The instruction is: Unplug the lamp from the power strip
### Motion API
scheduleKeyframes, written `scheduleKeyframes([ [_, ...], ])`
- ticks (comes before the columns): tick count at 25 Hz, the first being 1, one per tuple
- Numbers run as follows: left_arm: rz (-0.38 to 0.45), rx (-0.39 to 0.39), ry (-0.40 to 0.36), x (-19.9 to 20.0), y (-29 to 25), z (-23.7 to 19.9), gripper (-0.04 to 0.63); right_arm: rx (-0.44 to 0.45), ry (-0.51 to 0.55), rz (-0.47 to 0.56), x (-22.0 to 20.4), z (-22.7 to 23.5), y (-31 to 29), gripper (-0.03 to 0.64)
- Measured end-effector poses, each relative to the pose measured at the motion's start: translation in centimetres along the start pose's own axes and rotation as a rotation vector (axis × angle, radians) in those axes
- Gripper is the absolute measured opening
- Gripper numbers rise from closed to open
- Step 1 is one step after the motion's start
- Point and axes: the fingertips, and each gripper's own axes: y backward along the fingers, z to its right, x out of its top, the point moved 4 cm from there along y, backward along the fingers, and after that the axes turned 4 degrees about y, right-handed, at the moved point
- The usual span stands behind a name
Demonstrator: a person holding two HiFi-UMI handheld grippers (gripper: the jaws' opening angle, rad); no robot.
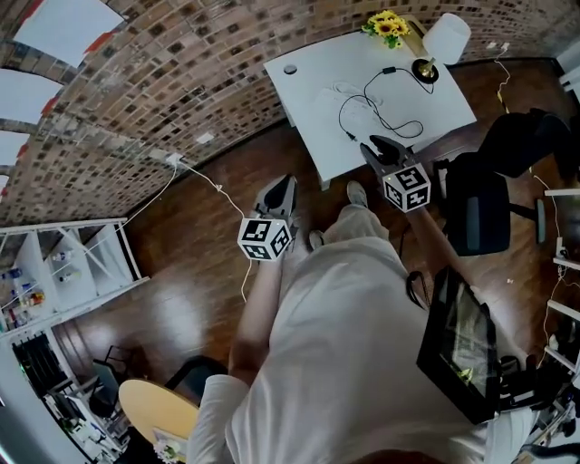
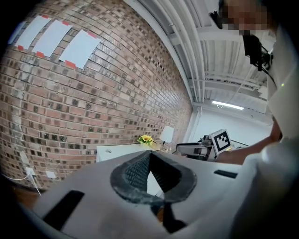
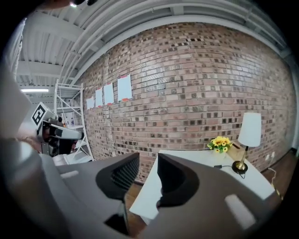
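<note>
The lamp (image 1: 446,38), with a white shade and brass base, stands at the far right corner of the white table (image 1: 313,65). Its black cable (image 1: 381,113) loops across the tabletop toward the near edge. A faint white strip-like shape (image 1: 349,90) lies mid-table; I cannot make it out. My right gripper (image 1: 373,145) hovers over the table's near edge, jaws apart and empty. My left gripper (image 1: 288,181) is held over the floor left of the table, its tips touching with nothing held. In the right gripper view the lamp (image 3: 250,135) and cable sit well ahead of the open jaws (image 3: 148,168).
Yellow flowers (image 1: 388,25) stand next to the lamp. A black office chair (image 1: 489,199) is right of the table. A white cord (image 1: 208,181) runs over the wooden floor from the brick wall. White shelving (image 1: 63,263) stands at the left, a round wooden table (image 1: 154,408) behind me.
</note>
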Motion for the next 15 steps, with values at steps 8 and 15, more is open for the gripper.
scheduleKeyframes([
  [8, -0.027, -0.029, 0.006, -1.2, 1.7, 0.3, 0.002, -0.082, -0.052, -0.013, -2.3, -0.2, 4.2, 0.104],
  [15, -0.016, -0.038, 0.006, -2.0, 2.3, 2.8, 0.003, -0.098, -0.068, 0.009, -2.8, 1.7, 6.7, 0.101],
])
